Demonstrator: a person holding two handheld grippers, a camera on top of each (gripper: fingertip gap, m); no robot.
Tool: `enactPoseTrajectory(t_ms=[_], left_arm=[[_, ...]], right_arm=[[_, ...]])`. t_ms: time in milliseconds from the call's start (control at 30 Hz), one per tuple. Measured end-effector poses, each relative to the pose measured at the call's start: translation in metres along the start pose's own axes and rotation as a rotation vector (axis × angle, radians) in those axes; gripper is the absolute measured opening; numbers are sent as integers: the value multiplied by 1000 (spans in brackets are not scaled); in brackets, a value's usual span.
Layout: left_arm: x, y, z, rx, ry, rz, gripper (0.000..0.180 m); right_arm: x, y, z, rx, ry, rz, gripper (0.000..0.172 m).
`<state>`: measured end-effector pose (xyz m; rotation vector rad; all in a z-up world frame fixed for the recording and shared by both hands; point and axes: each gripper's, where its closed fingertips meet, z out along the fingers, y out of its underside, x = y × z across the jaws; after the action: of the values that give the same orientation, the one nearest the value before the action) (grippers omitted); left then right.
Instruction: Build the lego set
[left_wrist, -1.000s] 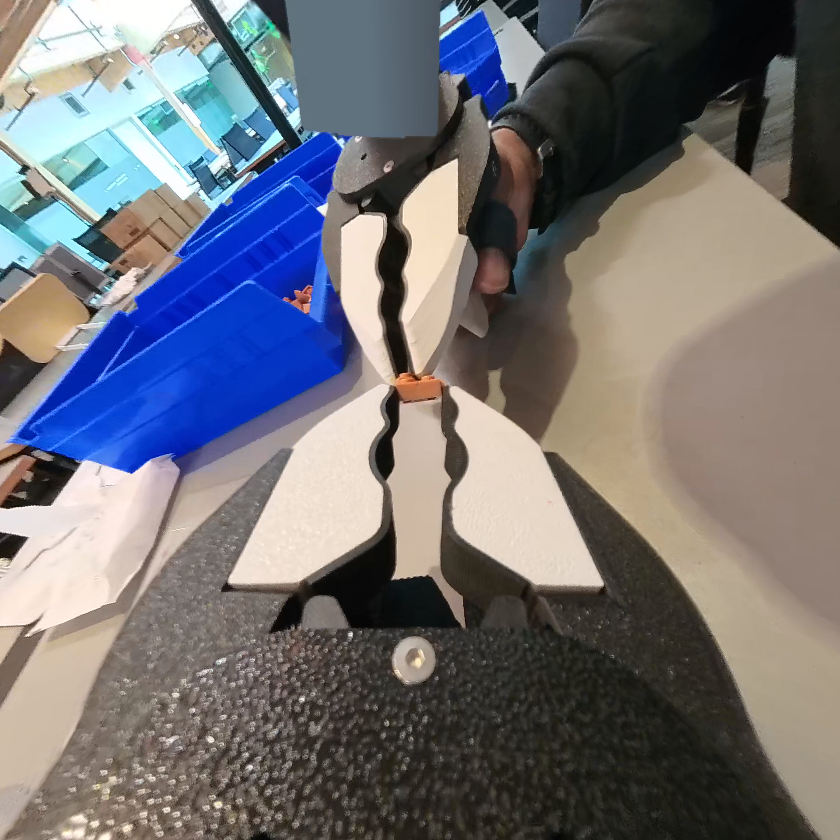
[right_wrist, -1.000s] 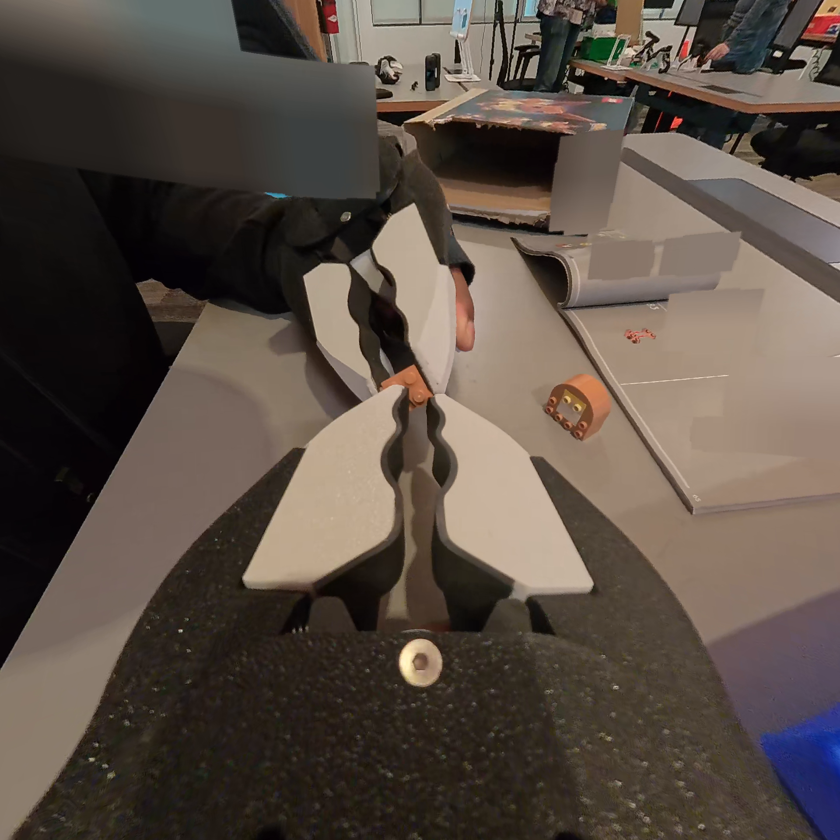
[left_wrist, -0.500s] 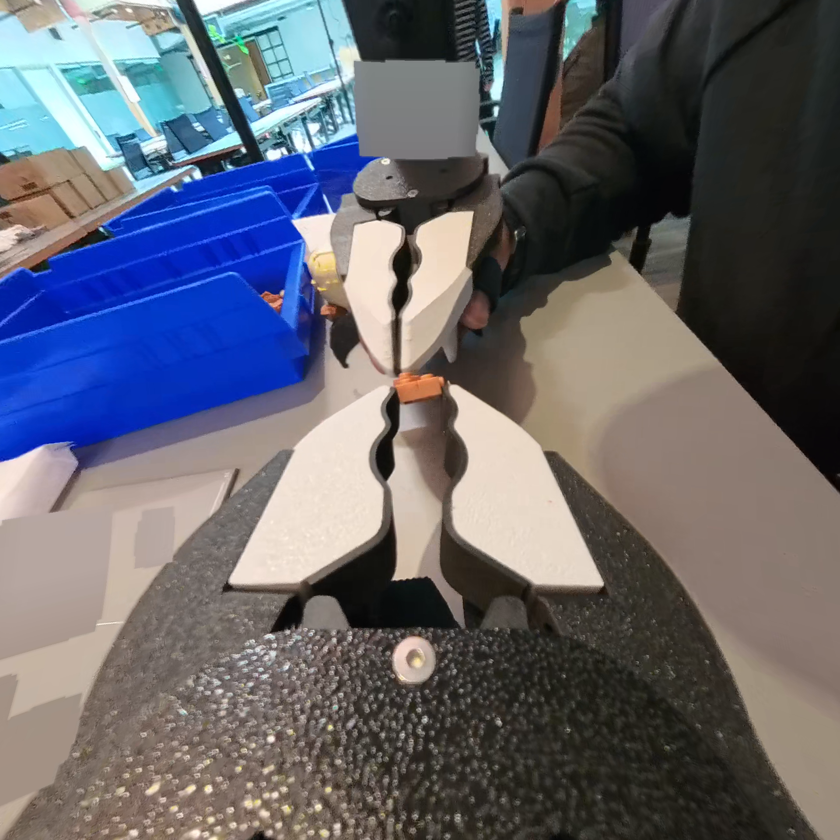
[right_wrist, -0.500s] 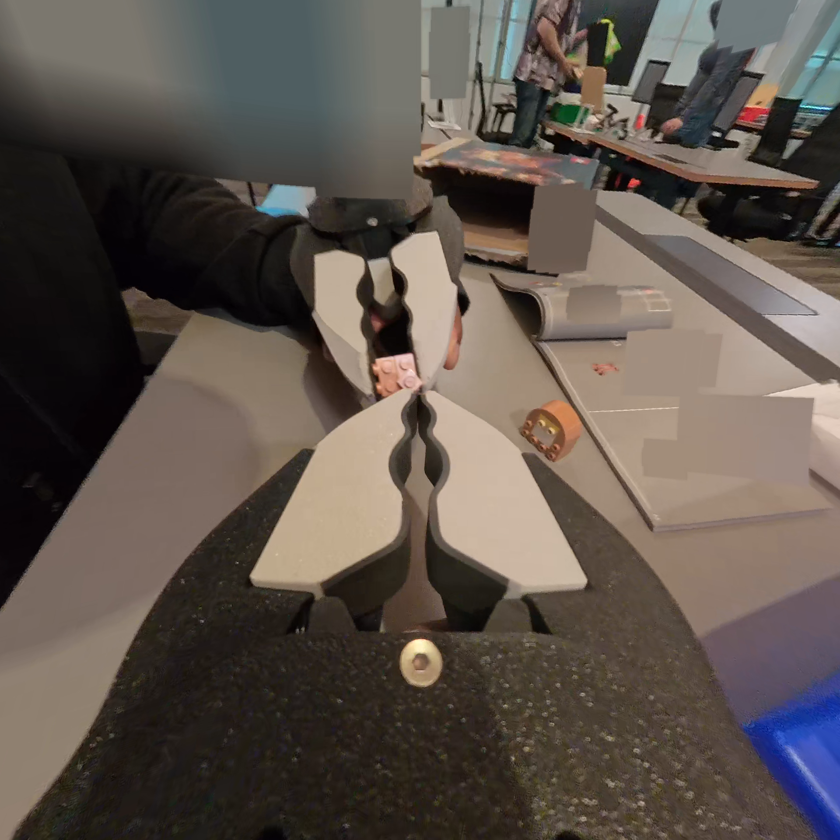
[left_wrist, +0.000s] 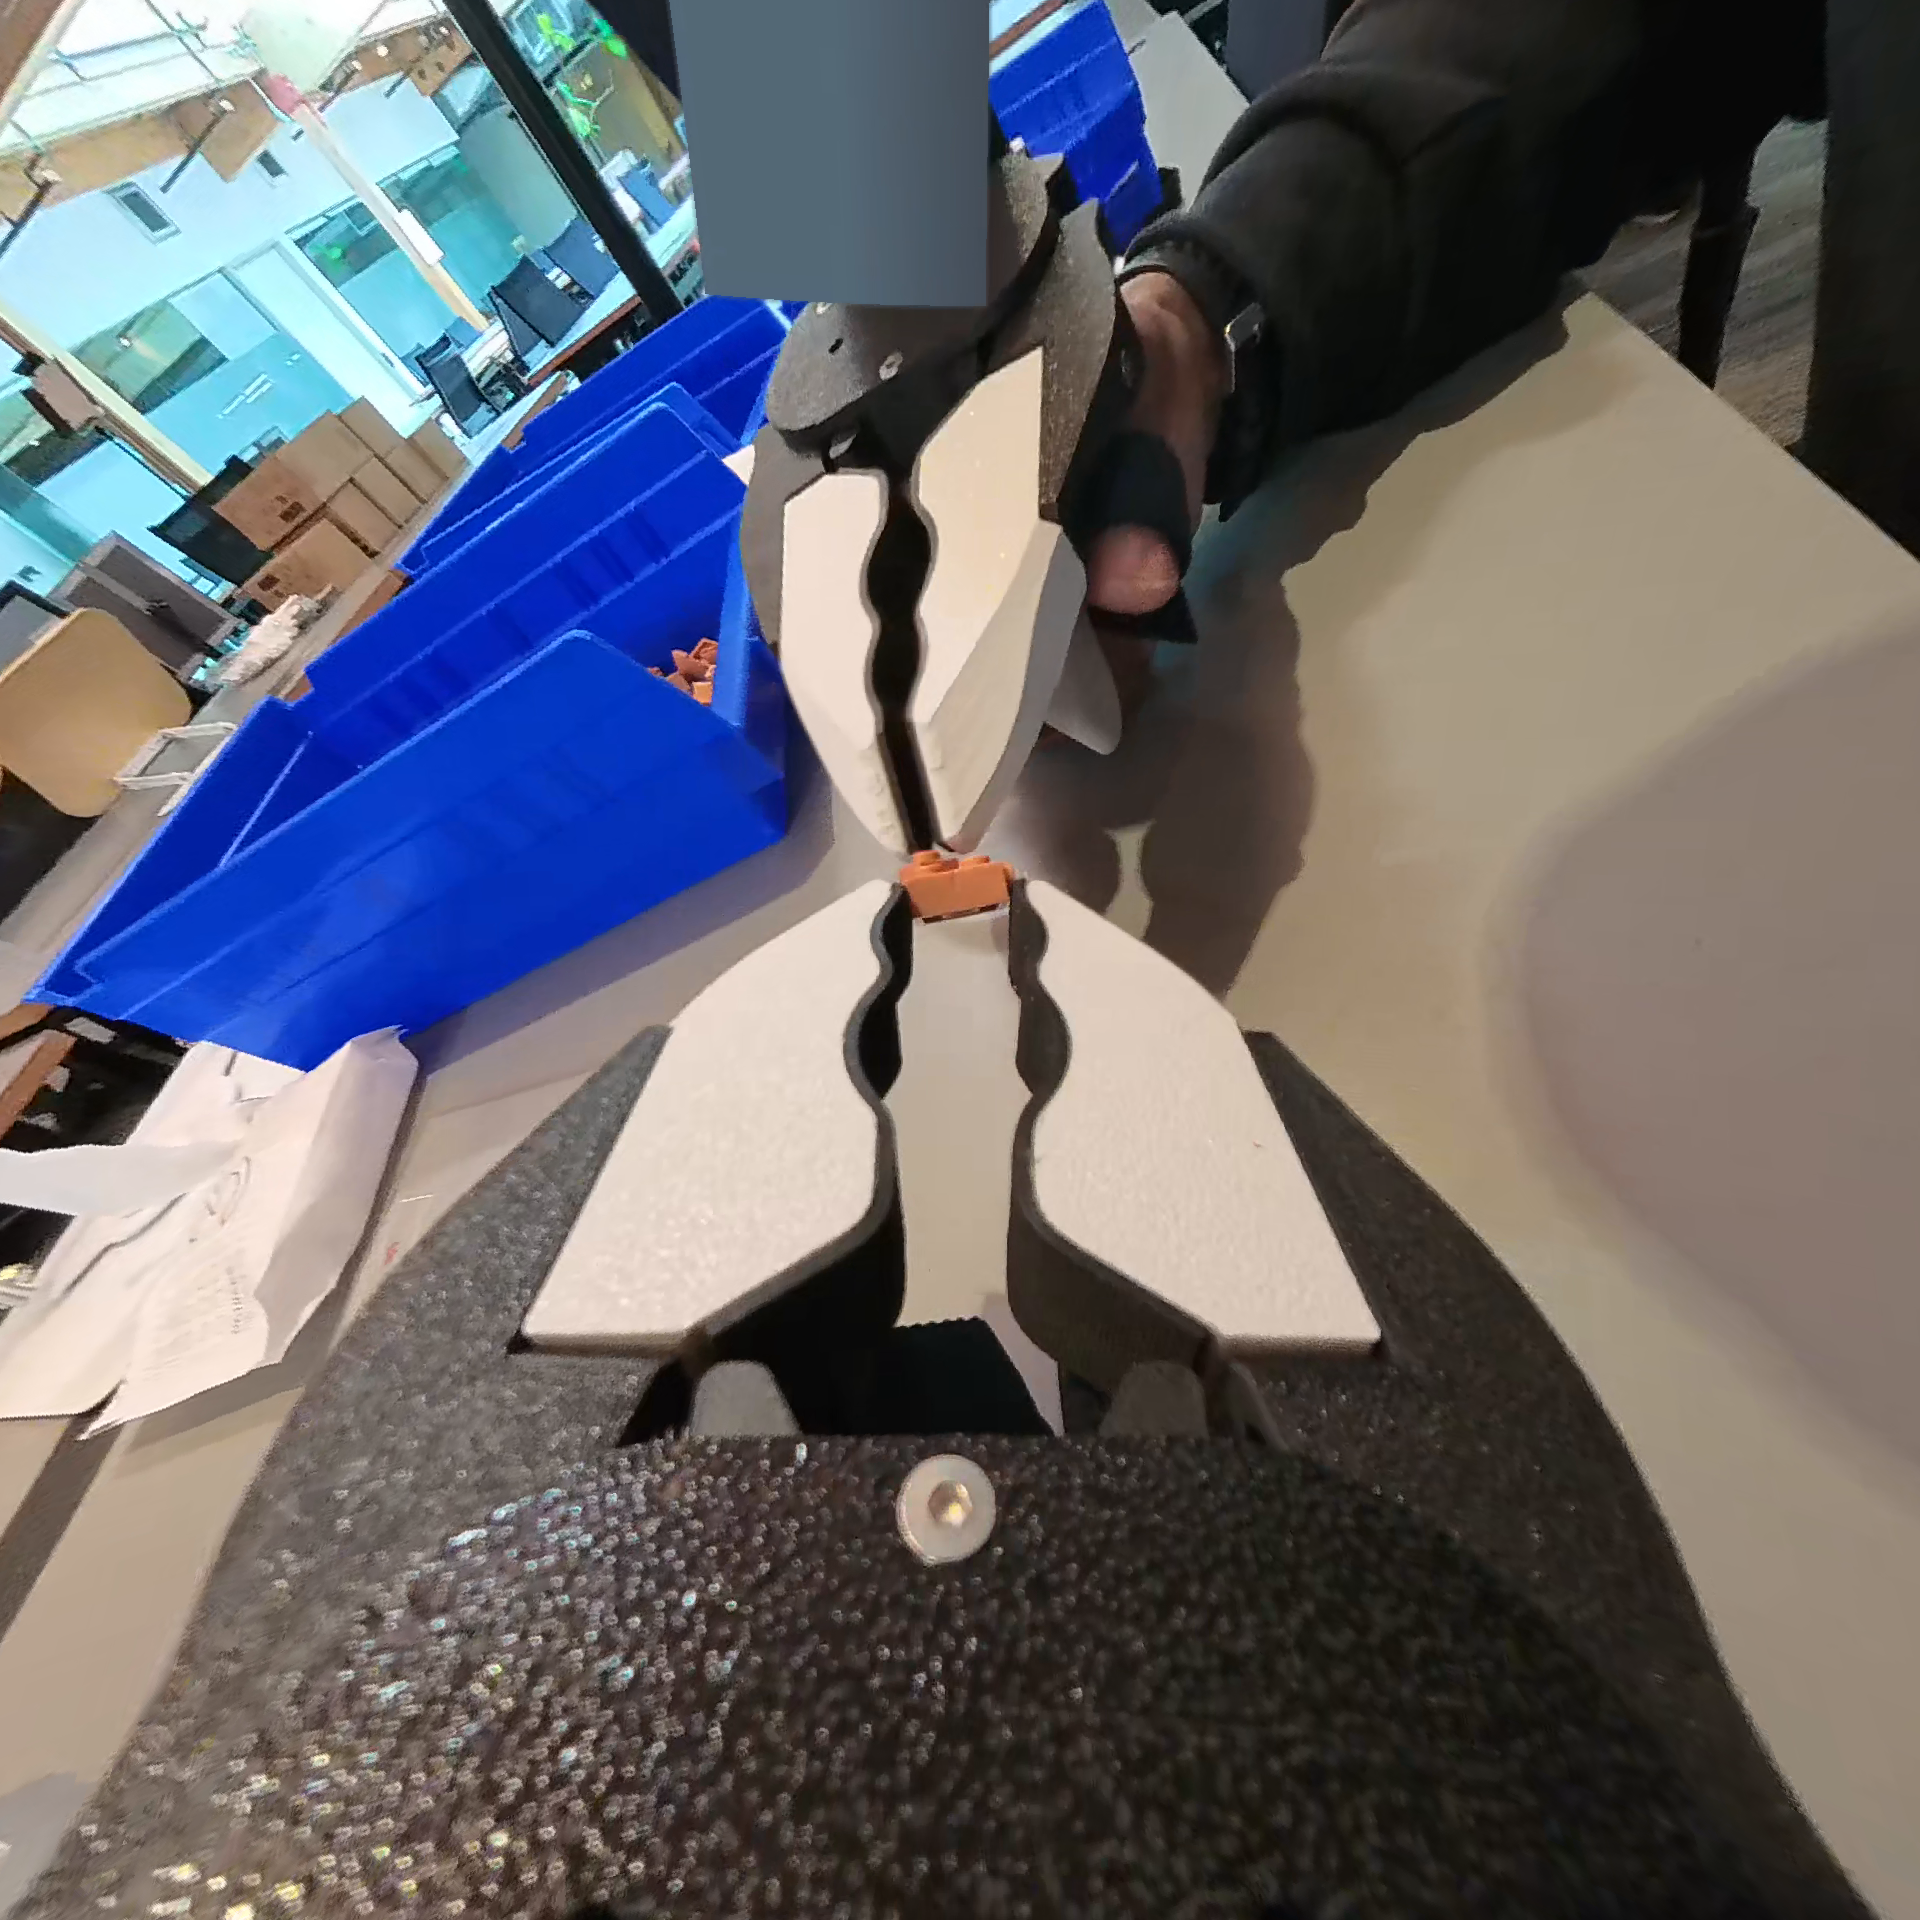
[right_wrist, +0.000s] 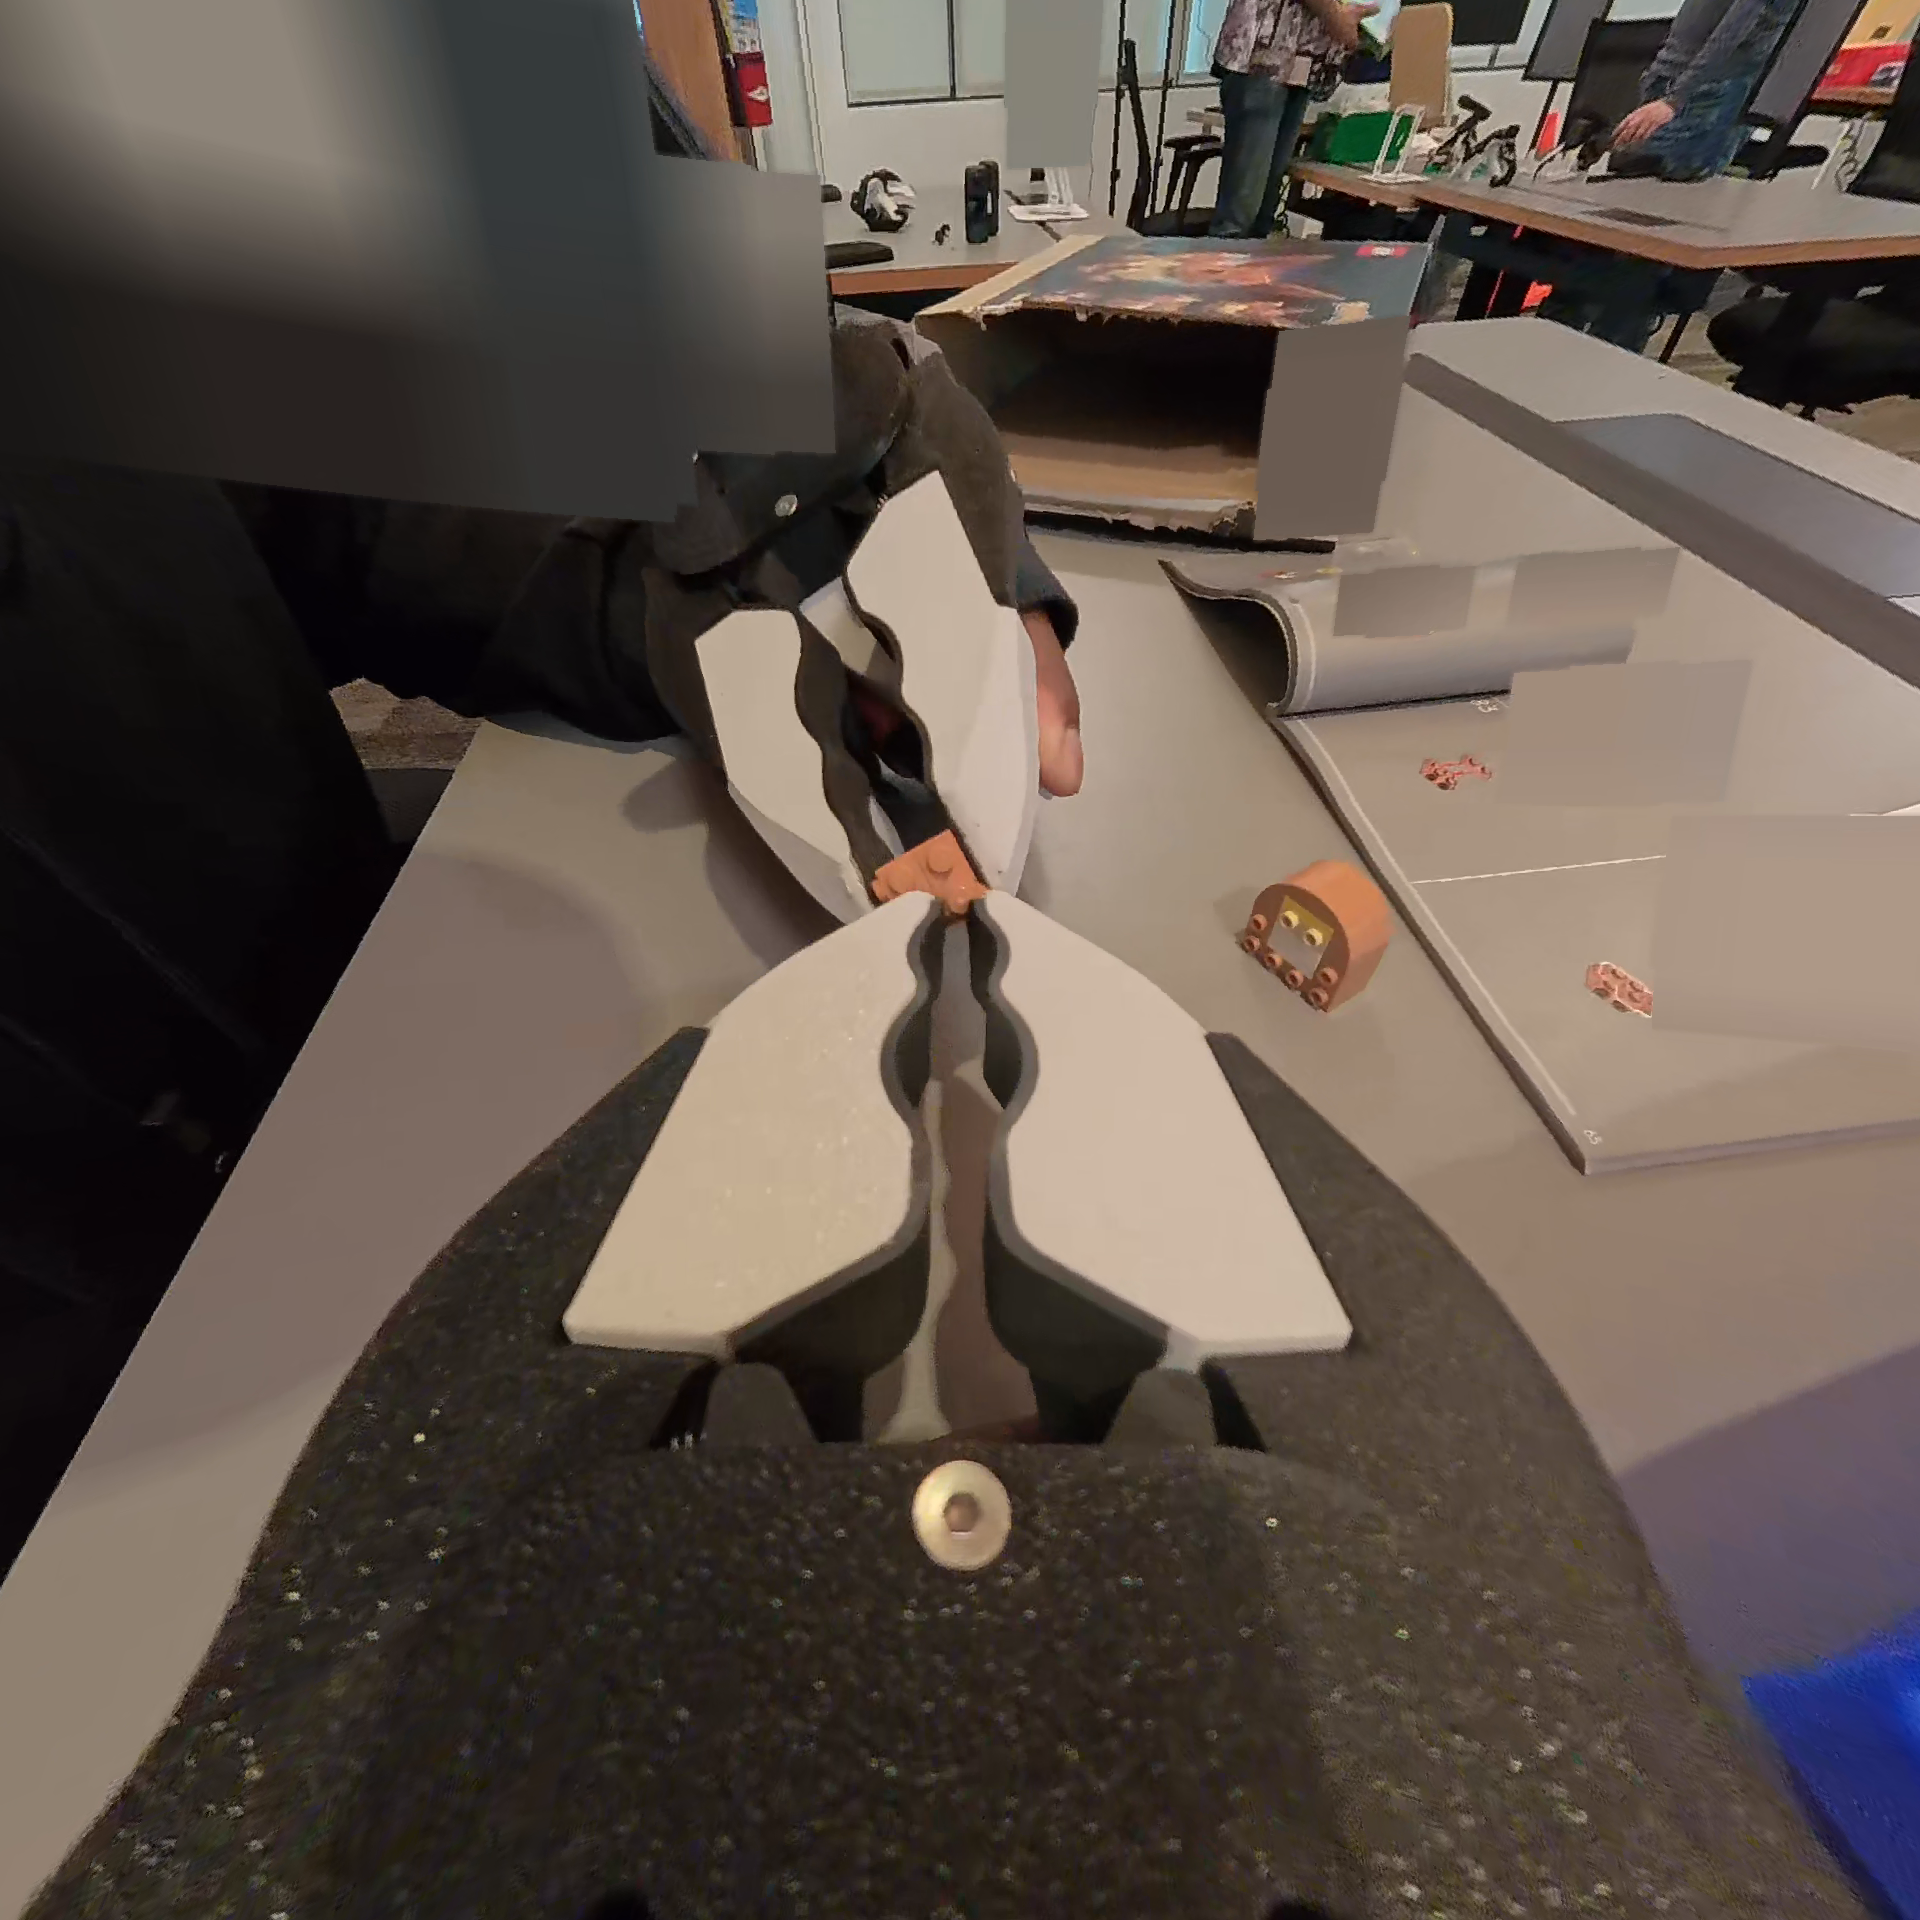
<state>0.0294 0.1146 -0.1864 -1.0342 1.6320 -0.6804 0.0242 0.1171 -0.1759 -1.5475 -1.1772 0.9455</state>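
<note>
Left wrist view: my left gripper (left_wrist: 956, 894) clamps an orange brick (left_wrist: 954, 889), both pads pressing, above the table (left_wrist: 1455, 831).
Right gripper (right_wrist: 951, 909): nearly closed, tips pinching a small stud piece on that brick (right_wrist: 928, 875).
Nearby: brown arch (right_wrist: 1314, 932), booklet (right_wrist: 1558, 935), blue bins (left_wrist: 468, 790), papers (left_wrist: 208, 1226).

wrist cameras facing, close, sharing brick (left_wrist: 954, 891)
</note>
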Motion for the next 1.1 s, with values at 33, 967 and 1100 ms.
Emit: enactPoseTrajectory(t_ms=[33, 967, 1100], left_arm=[[0, 0, 0, -6, -3, 10, 17], [-3, 5, 1, -36, -1, -61, 17], [-3, 4, 0, -33, -5, -29, 17]], right_arm=[[0, 1, 0, -4, 1, -6, 5], [6, 0, 5, -4, 121, -81, 8], [5, 0, 5, 0, 93, -48, 8]])
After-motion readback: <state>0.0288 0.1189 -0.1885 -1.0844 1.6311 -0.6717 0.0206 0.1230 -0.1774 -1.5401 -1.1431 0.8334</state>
